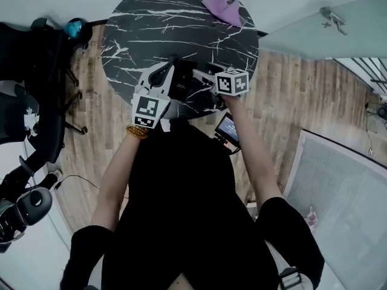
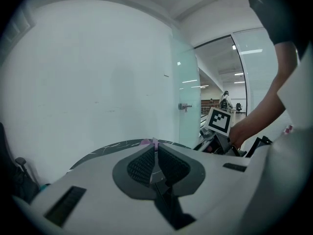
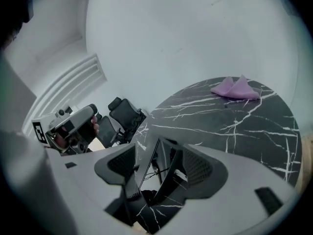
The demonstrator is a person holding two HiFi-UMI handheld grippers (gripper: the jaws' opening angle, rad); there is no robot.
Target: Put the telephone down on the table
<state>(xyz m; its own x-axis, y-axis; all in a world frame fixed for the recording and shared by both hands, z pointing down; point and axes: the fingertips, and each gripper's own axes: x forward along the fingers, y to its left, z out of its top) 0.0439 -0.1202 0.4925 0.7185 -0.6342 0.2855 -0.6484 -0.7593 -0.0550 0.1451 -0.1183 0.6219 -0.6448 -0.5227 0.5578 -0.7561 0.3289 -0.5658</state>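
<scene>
Telephone (image 3: 154, 173): thin dark slab, on edge and tilted, between the jaws of the right gripper (image 3: 157, 156), over the near part of the black marble table (image 1: 181, 17).
Right gripper jaws: partly closed on the slab; right-hand pad against it, contact on the other side hard to read.
Left gripper (image 2: 156, 153): jaws almost together with only a slit between, holding nothing; just left of the telephone.
Slip risk: narrow hold on a smooth, glossy face; likely to pivot or slide out before touchdown.
Edge risk: close to the near rim; if released here, could tip off onto the wooden floor (image 1: 284, 95).
Landing risk: if set down on its edge, not flat, likely to topple and slap the marble.
Purple cloth (image 1: 222, 8): far side, well apart, no obstacle.
</scene>
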